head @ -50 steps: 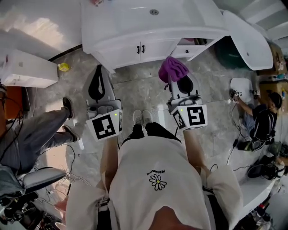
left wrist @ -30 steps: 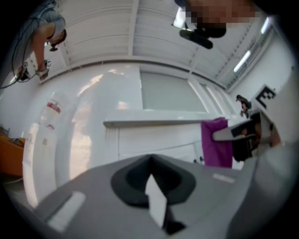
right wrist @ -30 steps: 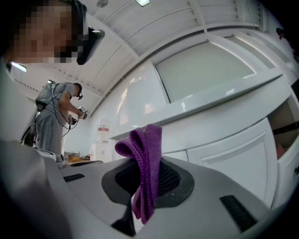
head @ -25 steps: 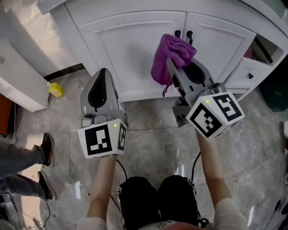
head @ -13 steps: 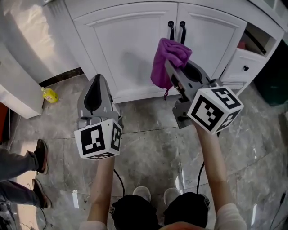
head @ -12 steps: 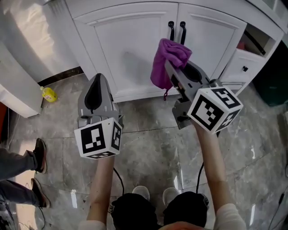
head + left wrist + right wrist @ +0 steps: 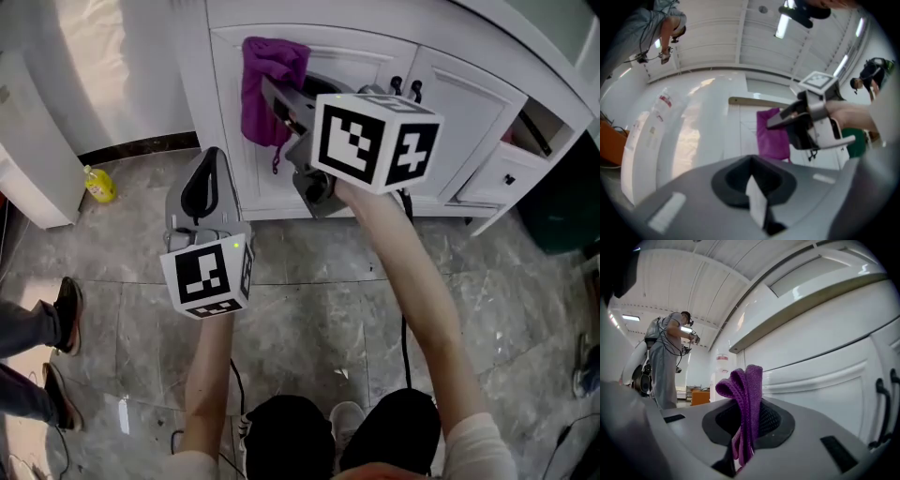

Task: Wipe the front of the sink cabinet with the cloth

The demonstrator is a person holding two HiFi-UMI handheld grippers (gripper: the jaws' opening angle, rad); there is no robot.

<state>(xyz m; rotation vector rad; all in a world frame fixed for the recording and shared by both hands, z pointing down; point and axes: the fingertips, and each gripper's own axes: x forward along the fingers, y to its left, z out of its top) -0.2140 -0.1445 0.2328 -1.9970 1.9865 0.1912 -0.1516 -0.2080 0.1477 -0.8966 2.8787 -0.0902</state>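
The white sink cabinet fills the top of the head view, its two doors meeting at black handles. My right gripper is shut on a purple cloth and holds it against the upper left corner of the left door. In the right gripper view the folded cloth sticks up between the jaws, close to the door panel. My left gripper hangs lower, off the cabinet, shut with nothing in it. The left gripper view shows the cloth and the right gripper ahead.
A small yellow bottle stands on the marble floor at the left, beside a white unit. A partly open drawer sits at the cabinet's right. Someone's shoes are at the left edge. Another person stands in the background.
My right gripper has swung up and to the left with the cloth, from near the door handles to the left door's upper left corner. The left gripper has barely moved.
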